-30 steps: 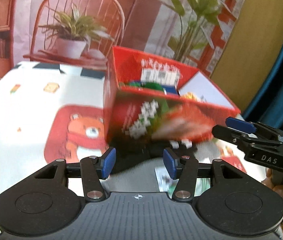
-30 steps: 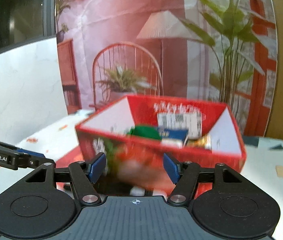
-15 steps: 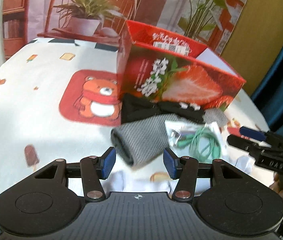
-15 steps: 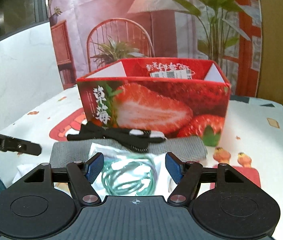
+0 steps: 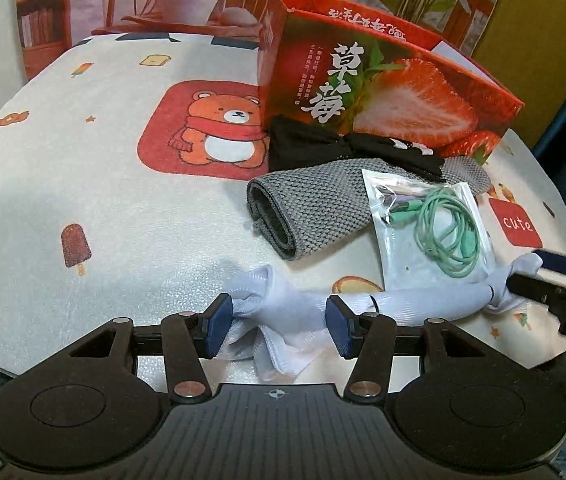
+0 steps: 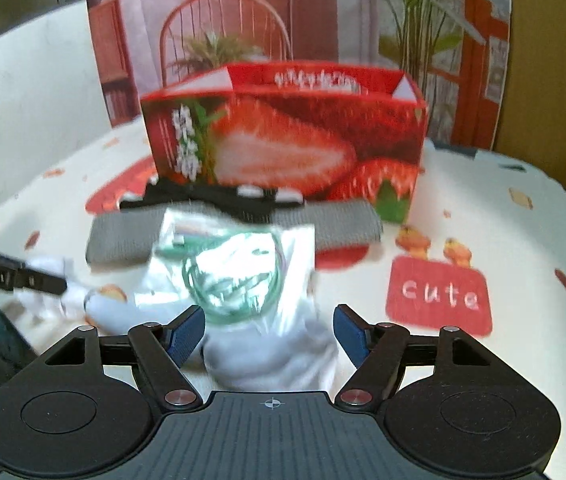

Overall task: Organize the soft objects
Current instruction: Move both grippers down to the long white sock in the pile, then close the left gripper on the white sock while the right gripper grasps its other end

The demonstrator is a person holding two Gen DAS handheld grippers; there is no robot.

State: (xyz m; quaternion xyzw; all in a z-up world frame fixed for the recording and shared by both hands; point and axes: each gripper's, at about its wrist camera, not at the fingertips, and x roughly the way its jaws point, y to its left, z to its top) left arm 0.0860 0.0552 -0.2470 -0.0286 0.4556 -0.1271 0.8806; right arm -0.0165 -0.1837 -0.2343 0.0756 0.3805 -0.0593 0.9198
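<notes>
Both grippers, left [image 5: 275, 326] and right [image 6: 269, 332], gape around the white cloth [image 5: 423, 300] at the table's near edge; nothing sorted yet.

Count taken across both wrist views.

Cartons: one red strawberry-printed box [image 5: 387, 92], open at the top.

Soft items on the counter [image 5: 103, 208]: three kinds, one of each visible.
- One grey knitted cloth [image 5: 315, 208], folded.
- One black fabric piece [image 5: 323, 148] with white markings; whether it is a single item or a pair cannot be told.
- One pale lilac-white garment [image 5: 291, 312], long and crumpled; whether it is a single piece or two cannot be told.

Packets: one clear plastic bag [image 5: 415, 248] containing one coiled green cable [image 5: 449, 232].

Tools: two, one left tool [image 5: 277, 326] and one right tool [image 6: 269, 334].
</notes>
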